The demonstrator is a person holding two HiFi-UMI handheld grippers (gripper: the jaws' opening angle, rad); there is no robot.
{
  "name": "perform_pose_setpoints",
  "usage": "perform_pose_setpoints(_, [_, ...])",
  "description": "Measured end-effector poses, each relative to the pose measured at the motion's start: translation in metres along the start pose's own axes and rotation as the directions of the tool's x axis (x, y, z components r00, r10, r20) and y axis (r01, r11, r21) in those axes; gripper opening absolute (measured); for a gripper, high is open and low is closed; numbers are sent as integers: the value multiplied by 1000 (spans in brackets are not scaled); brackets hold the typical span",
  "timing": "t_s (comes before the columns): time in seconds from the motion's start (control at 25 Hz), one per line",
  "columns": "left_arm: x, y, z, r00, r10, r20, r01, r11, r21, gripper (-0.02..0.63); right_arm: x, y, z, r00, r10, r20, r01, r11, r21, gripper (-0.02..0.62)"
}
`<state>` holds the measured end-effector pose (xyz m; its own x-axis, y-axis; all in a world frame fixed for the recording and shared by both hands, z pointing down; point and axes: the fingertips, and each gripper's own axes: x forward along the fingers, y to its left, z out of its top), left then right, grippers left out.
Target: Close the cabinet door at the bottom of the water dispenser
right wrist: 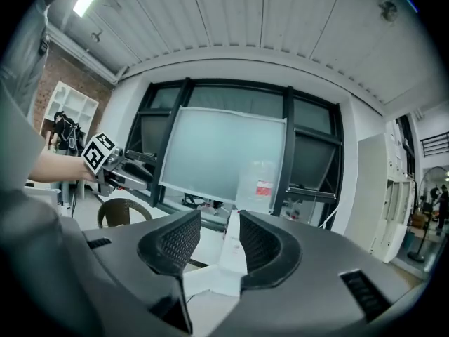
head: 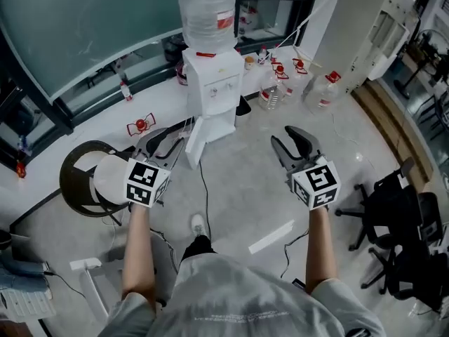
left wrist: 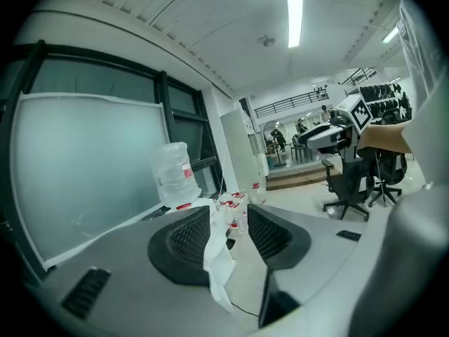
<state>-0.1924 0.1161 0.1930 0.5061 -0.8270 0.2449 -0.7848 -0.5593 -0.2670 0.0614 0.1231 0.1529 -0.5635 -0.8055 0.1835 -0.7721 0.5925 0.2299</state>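
Observation:
The white water dispenser (head: 210, 90) stands on the floor by the glass wall, with a clear bottle (head: 207, 12) on top. Its bottom cabinet door (head: 194, 144) hangs open, swung out toward me. My left gripper (head: 167, 140) is open just left of the door's edge, with nothing between its fingers. My right gripper (head: 289, 137) is open over bare floor to the right of the dispenser. In the left gripper view the open gripper (left wrist: 228, 220) frames the distant door (left wrist: 216, 258). In the right gripper view the open gripper (right wrist: 219, 234) frames the dispenser (right wrist: 231, 248).
A round wicker chair (head: 88, 177) sits at the left. Several water bottles (head: 280, 83) stand on the floor right of the dispenser. Black office chairs (head: 400, 223) crowd the right side. A cable (head: 205, 188) and a white strip (head: 272, 237) lie on the floor near my feet.

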Motion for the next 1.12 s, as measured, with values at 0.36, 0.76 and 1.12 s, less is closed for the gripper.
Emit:
perform_pose_setpoints(0.36, [81, 124, -103, 988, -100, -117, 87, 990, -114, 220, 169, 16, -27, 991, 24, -135, -15, 998, 64, 251])
perform_pose_setpoints(0.76, [185, 153, -249, 938, -227, -263, 166, 958, -236, 239, 277, 17, -127, 953, 75, -294, -36, 990, 138, 285])
perform_pose_setpoints(1.12, [300, 119, -481, 876, -258, -407, 88, 916, -391, 239, 373, 32, -350, 901, 187, -392, -97, 966, 239, 293])
